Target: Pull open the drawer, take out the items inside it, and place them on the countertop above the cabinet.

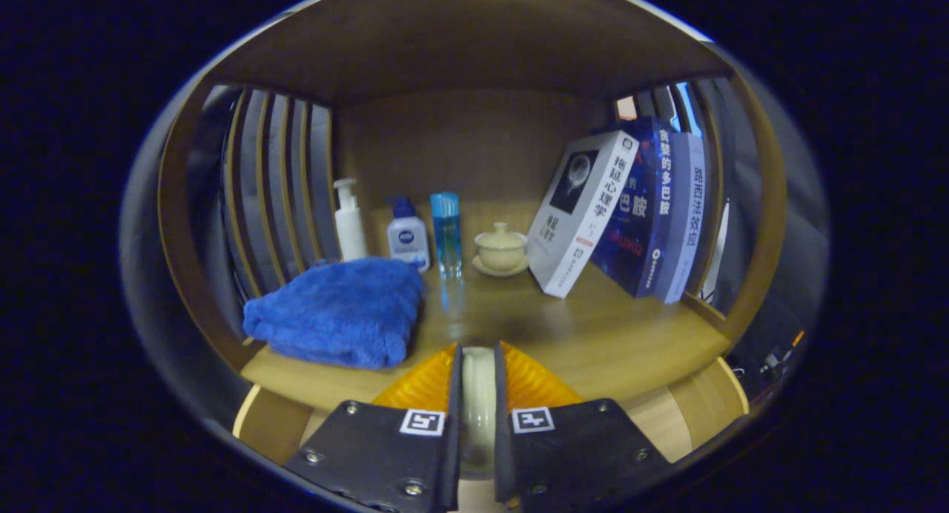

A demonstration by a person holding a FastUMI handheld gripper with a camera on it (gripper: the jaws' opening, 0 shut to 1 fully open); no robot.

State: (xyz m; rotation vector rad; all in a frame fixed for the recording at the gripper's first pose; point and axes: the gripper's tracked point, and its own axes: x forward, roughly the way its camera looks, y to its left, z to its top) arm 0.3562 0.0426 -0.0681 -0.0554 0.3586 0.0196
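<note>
We see the gripper (478,394) closed on a pale disc-like item (478,383), both fingers pressing; folded blue towel (337,313) and leaning books (623,216) on the countertop (593,335) beyond.

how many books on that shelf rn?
3, leaning together at the shelf's right end, past the lidded cup: white book nearest it, dark blue book next, pale blue book outermost. More may hide behind. Claw grips a pale object.

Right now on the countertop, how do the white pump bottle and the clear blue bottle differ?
The white pump bottle is opaque and topped by a pump spout; the clear blue bottle is see-through with a flat cap. The pump bottle stands behind the blue towel; the blue bottle stands nearer the lidded cup. Both stand upright.
</note>
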